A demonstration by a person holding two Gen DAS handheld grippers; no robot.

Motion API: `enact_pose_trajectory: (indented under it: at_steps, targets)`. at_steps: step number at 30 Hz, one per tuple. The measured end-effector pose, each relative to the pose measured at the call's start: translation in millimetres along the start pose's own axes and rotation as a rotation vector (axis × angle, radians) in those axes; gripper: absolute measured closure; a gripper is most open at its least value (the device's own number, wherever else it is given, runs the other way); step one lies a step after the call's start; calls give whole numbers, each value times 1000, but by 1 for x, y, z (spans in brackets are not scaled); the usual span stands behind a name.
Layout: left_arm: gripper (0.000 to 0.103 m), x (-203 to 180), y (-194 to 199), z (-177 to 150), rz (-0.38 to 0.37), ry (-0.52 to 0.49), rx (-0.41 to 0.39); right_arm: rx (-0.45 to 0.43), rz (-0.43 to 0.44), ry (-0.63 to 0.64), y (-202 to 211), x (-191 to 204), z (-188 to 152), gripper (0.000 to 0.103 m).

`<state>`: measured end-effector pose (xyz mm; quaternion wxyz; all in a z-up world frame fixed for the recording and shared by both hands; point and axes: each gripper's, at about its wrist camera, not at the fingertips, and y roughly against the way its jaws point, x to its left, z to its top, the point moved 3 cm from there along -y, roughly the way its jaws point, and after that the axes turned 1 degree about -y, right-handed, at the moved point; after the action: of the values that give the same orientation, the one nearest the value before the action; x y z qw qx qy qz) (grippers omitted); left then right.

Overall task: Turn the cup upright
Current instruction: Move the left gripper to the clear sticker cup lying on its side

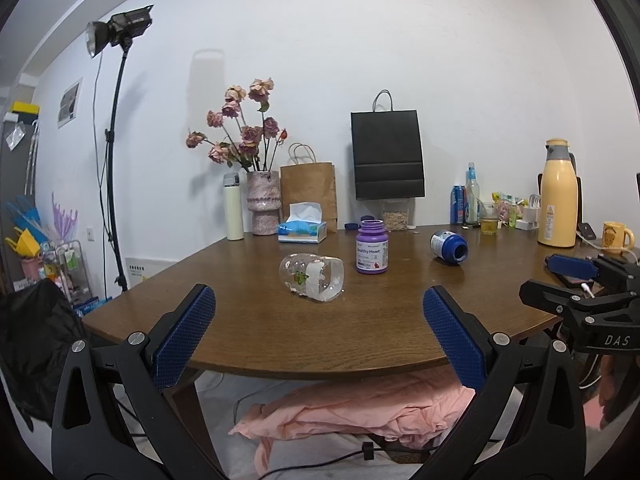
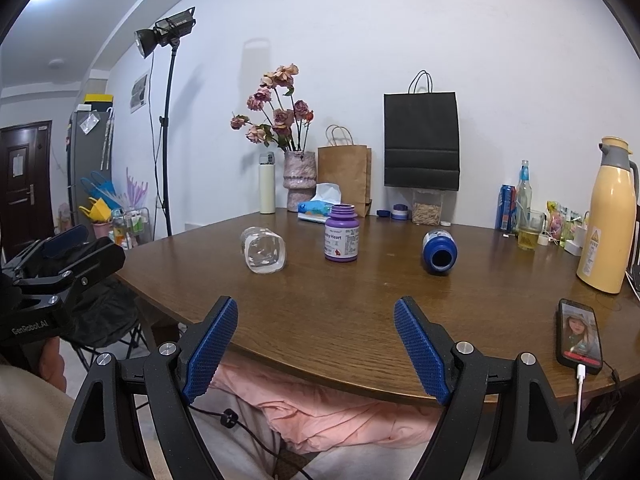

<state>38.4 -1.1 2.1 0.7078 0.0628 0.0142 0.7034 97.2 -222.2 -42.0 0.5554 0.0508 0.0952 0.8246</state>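
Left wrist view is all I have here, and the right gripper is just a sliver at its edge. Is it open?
Observer: Yes. The right gripper is wide open with nothing between its fingers.
Operator: Anything near it that I can't see?
Observer: A phone lies flat by the near edge of the table, to that gripper's right, with its screen lit and a white cable plugged in.
Operator: And the cup from that side?
Observer: The cup lies on its side, one end facing the right camera.

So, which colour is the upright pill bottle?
Purple pill bottle with a white label; the right wrist view shows it best.
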Motion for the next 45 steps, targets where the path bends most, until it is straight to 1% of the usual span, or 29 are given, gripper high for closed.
enact_pose_trajectory:
  at_steps: [3,4,6,8,9,10,11,14,15,16,17,18,19,21,23,26,27,28,30,31,33,34,35,37,38,40,41,42,45]
  targets:
    - [0,6,-11,7,12,-15,-35,19,3,13,-14,2,3,18]
    - [0,9,-18,9,-2,-10,-32,37,8,16,-23,3,5,18]
    - [0,14,-43,13,-74,-16,33,78,27,9,-46,3,10,18]
    - [0,20,-62,18,-105,-9,57,126,65,9,-70,3,15,18]
    - [0,25,-75,22,-104,-13,70,167,95,15,-91,6,20,18]
    - [0,30,-92,27,-71,-11,87,194,125,18,-106,7,23,18]
    - [0,34,-106,29,-63,-21,120,223,157,23,-119,10,28,18]
    - [0,47,-169,31,-35,-44,326,280,234,62,-160,23,38,18]
    - [0,59,-196,31,-13,-3,406,294,249,95,-174,31,42,18]
    - [0,66,-212,30,-23,39,457,307,251,147,-193,40,47,18]
    - [0,72,-225,29,-71,80,500,310,254,183,-207,47,49,18]
    - [0,79,-242,30,-149,137,524,313,256,200,-215,51,50,18]
    - [0,83,-253,30,-165,158,534,326,266,229,-234,60,54,18]
    - [0,91,-276,33,-180,176,542,349,279,251,-256,69,56,18]
    - [0,94,-294,34,-188,164,551,390,260,295,-285,79,56,18]
    - [0,97,-326,23,-204,134,620,440,242,341,-324,89,50,18]
    - [2,97,-333,22,-215,138,630,468,252,333,-330,89,48,18]
    - [2,97,-340,17,-240,148,647,505,311,290,-339,88,46,20]
    - [6,97,-353,10,-276,194,676,519,364,227,-344,85,47,36]
    - [12,97,-356,8,-293,210,684,518,361,231,-346,84,47,36]
    - [17,96,-363,4,-318,226,700,518,374,247,-347,84,46,37]
    - [27,94,-365,3,-334,231,700,522,386,252,-348,85,46,36]
    - [30,92,-367,3,-343,234,699,523,400,258,-348,85,45,36]
    - [44,86,-369,1,-358,222,705,522,429,268,-342,87,42,36]
    - [45,83,-370,0,-361,214,707,525,443,274,-347,88,44,36]
    - [45,80,-366,-2,-352,190,698,524,486,288,-341,91,43,34]
    - [45,81,-361,-1,-330,183,690,519,495,293,-338,90,41,31]
    - [45,83,-355,0,-298,177,686,523,492,296,-338,90,40,21]
    - [45,96,-339,-1,-201,190,669,519,465,293,-329,82,39,19]
